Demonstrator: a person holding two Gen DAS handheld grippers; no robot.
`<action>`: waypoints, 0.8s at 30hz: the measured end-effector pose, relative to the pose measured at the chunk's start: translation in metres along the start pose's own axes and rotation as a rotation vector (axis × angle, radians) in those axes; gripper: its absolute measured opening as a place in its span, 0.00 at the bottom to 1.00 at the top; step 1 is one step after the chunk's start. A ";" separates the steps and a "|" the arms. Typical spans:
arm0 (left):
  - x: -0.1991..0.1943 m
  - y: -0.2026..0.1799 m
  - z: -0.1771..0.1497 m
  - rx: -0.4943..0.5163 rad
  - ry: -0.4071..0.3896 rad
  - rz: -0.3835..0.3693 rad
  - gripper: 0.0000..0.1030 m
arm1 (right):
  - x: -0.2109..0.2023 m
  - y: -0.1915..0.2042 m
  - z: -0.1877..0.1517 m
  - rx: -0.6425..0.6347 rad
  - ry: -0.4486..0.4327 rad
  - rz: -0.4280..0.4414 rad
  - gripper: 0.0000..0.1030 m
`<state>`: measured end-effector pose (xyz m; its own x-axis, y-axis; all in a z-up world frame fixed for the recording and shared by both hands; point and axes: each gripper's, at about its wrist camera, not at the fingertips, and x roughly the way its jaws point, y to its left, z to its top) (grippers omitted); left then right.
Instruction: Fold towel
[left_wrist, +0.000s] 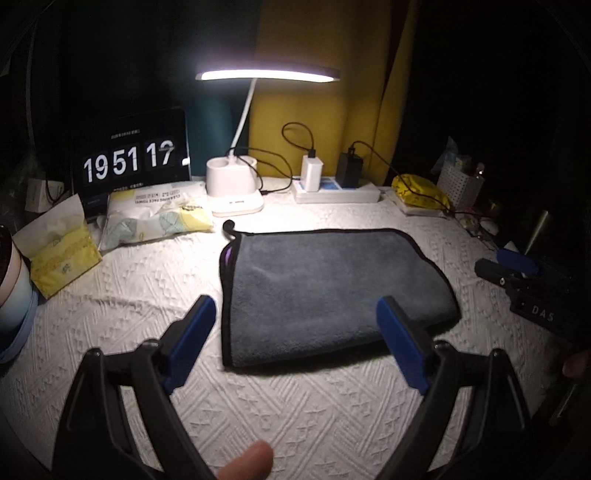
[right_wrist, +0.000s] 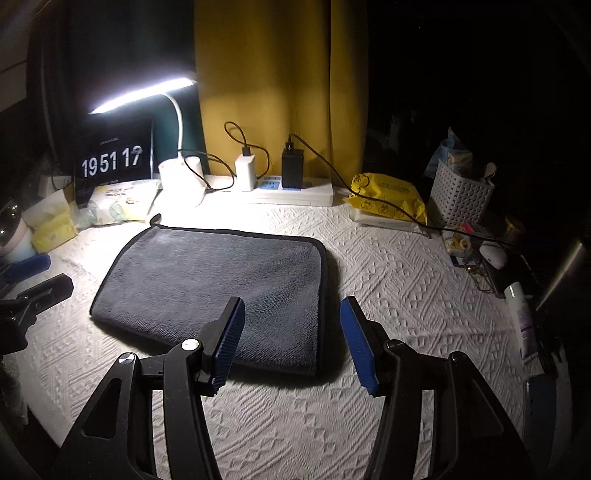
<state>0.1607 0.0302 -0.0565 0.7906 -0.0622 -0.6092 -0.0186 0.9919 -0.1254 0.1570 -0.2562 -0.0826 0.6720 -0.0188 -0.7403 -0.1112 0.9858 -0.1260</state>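
Towel (left_wrist: 332, 291) folded flat; both grippers' jaws wide, empty

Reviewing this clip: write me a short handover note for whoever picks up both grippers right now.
Left gripper: open, holding nothing, just short of the towel's near edge.
Right gripper: open, holding nothing, over the towel's near right corner.
Gray towel: flat on the white textured cloth, already doubled; a purple inner layer peeks out at its far left corner.
Left: probably one more fold, if wanted.

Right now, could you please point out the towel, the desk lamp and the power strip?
towel (left_wrist: 332, 291), left wrist view, grey middle.
desk lamp (left_wrist: 234, 188), left wrist view, white base.
power strip (right_wrist: 317, 192), right wrist view, bare right end.
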 end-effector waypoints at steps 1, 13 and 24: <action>-0.004 -0.002 -0.001 0.006 -0.009 -0.006 0.87 | -0.007 0.002 -0.001 -0.003 -0.011 -0.001 0.55; -0.056 -0.027 -0.009 0.072 -0.153 0.032 0.89 | -0.065 0.008 -0.008 -0.001 -0.122 0.000 0.55; -0.101 -0.035 -0.012 0.064 -0.286 -0.005 0.89 | -0.113 0.011 -0.010 -0.006 -0.221 0.004 0.56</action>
<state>0.0743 0.0003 0.0000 0.9311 -0.0423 -0.3622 0.0172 0.9972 -0.0721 0.0730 -0.2449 -0.0070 0.8159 0.0224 -0.5778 -0.1178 0.9847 -0.1282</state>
